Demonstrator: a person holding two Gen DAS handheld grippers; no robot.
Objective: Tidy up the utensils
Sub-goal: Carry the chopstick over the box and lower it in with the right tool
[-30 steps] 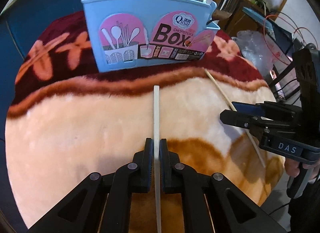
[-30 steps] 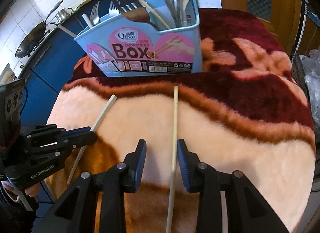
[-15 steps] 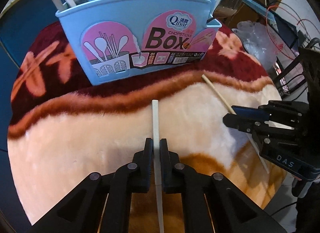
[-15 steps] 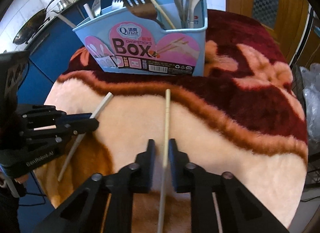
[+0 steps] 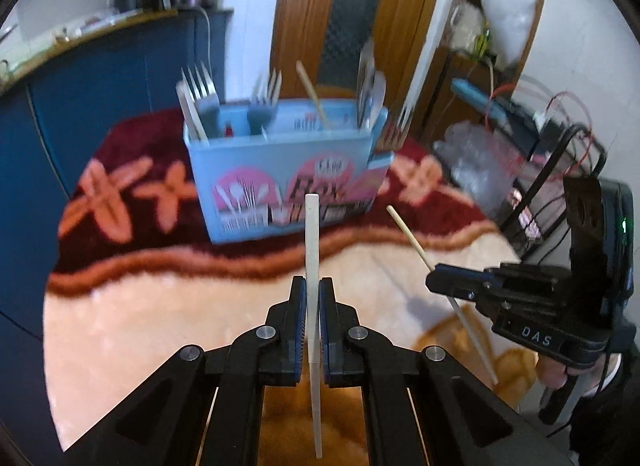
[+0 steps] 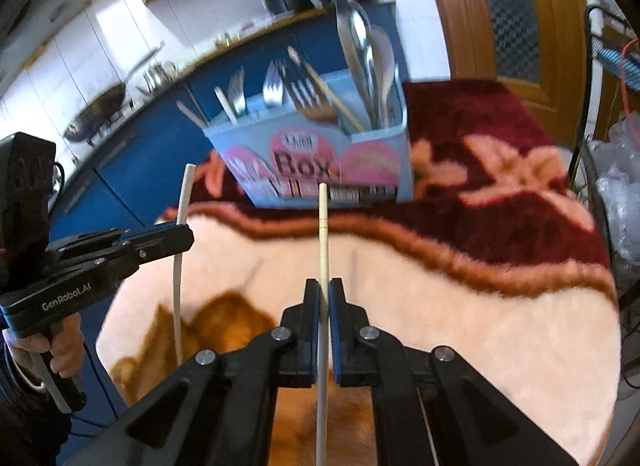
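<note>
A light blue utensil box [image 5: 280, 161] [image 6: 312, 153] stands at the far side of the plush blanket [image 5: 160, 306], holding forks, spoons and a chopstick. My left gripper [image 5: 313, 286] is shut on a white chopstick [image 5: 312, 234], which is held above the blanket and points toward the box. My right gripper [image 6: 324, 290] grips a thin wooden chopstick [image 6: 323, 234], its jaws still closing tight on it, also raised and aimed at the box. Each gripper shows in the other's view: the right gripper [image 5: 434, 280] with the wooden chopstick [image 5: 412, 238], and the left gripper [image 6: 188, 234] with the white chopstick [image 6: 185, 193].
Blue cabinets [image 5: 100, 77] run behind and left of the table, with a wok [image 6: 100, 113] on the counter. A wooden door [image 5: 340, 5] stands behind the box. A wire rack with plastic bags and cables [image 5: 520, 153] is at the right edge.
The right jaws closed on the wooden chopstick. Both grippers then rose and tilted up, lifting both chopsticks off the blanket.
</note>
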